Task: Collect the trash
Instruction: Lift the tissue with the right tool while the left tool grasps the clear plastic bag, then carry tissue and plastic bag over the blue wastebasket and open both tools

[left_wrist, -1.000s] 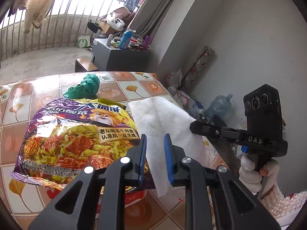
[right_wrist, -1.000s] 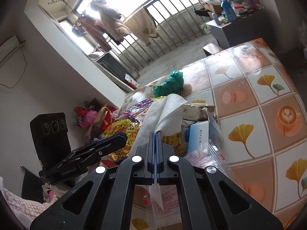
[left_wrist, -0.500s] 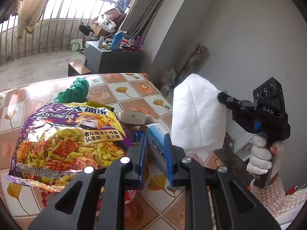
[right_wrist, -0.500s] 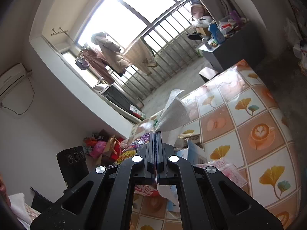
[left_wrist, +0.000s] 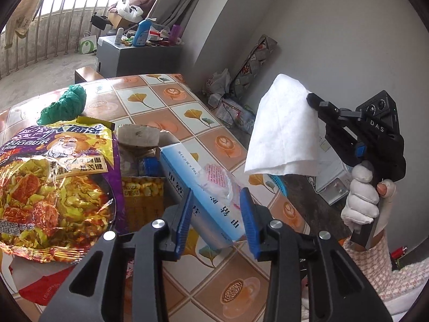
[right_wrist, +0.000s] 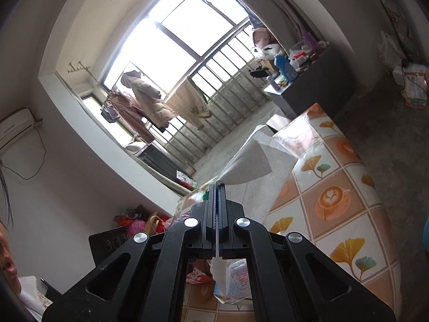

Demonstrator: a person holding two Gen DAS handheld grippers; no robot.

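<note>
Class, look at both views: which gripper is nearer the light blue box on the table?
Left. The left gripper straddles the light blue box, jaws opening; the right gripper holds a white tissue off beside the table.

On the table, from the left wrist view: instant noodle packet at nine o'clock, crumpled bag behind it at eleven. Carton at centre, between the opening jaws of the left gripper. Off the table edge at two o'clock, tissue sheet hanging from the right gripper. Cabinet beyond at twelve.
</note>
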